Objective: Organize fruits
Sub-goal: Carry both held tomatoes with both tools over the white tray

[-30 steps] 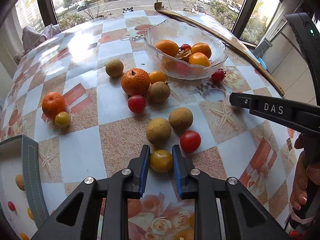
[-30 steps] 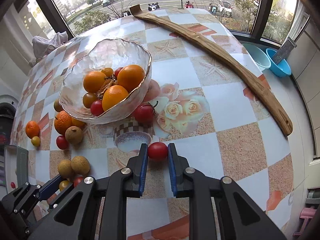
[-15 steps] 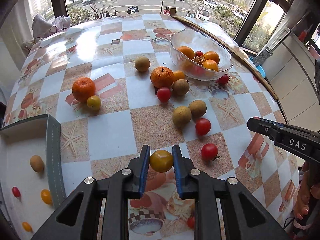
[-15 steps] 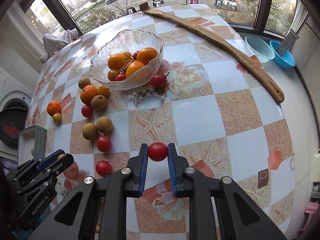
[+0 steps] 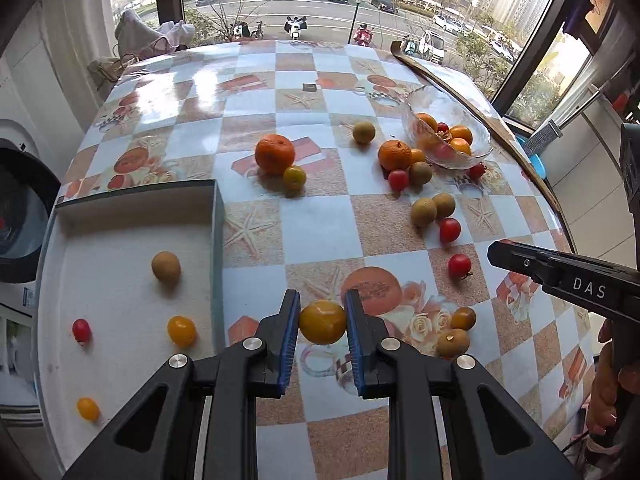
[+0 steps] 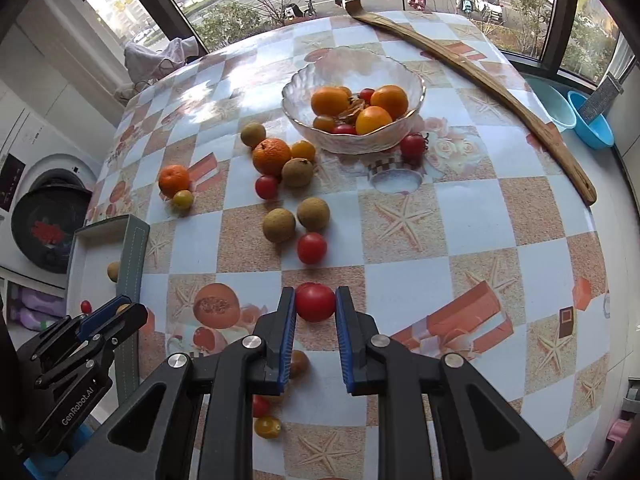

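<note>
1. The left gripper (image 5: pixel 322 322) is clamped on a smooth, round yellow tomato (image 5: pixel 322 322), pinched between its ribbed blue pads and held above the tabletop (image 5: pixel 320 240).
2. The right gripper (image 6: pixel 315 303) grips a glossy red tomato (image 6: pixel 315 303) the same way, also lifted off the surface.
3. The tabletop carries a shiny checkered cloth of pale blue and sandy squares printed with starfish and roses.
4. A scalloped clear glass bowl (image 6: pixel 414 80) with a thin gold rim holds oranges and small tomatoes; a stemmed red tomato lies just beside its wall.
5. At the left edge sits a shallow rectangular tray (image 5: pixel 218 216) with grey walls and a matte white floor; a rough brown longan (image 5: pixel 165 266), one red and two yellow cherry tomatoes lie apart in it.
6. Loose on the cloth: dimpled mandarins, dull brown longans, glossy red tomatoes.
7. A long, curved wooden strip (image 6: pixel 500 84) runs along the far right edge.
</note>
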Motion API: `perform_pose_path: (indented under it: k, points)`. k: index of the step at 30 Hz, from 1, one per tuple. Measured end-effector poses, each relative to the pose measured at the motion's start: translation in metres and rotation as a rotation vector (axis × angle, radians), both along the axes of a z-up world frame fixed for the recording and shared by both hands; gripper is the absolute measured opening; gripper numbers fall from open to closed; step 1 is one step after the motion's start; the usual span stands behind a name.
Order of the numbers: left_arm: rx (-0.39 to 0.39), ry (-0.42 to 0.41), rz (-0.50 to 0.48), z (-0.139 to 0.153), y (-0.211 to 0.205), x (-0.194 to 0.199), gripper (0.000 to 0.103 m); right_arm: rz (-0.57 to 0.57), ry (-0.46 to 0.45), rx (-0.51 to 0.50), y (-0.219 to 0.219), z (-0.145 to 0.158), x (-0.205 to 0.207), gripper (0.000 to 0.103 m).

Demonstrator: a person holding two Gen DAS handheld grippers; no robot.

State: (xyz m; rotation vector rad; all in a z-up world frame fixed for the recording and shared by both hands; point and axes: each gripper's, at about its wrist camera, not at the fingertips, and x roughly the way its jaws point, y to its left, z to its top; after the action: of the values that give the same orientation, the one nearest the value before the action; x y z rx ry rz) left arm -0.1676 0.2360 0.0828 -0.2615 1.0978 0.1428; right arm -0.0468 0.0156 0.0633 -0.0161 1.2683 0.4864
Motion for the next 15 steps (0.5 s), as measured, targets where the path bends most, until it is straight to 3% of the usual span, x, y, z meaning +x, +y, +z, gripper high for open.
perform_pose_path:
  k: [15]
  points:
    - [0.049,0.068,0.23,-0.006,0.096,-0.099,0.024,0.285,0.034,0.054,0.141,0.011,-0.061,0.021]
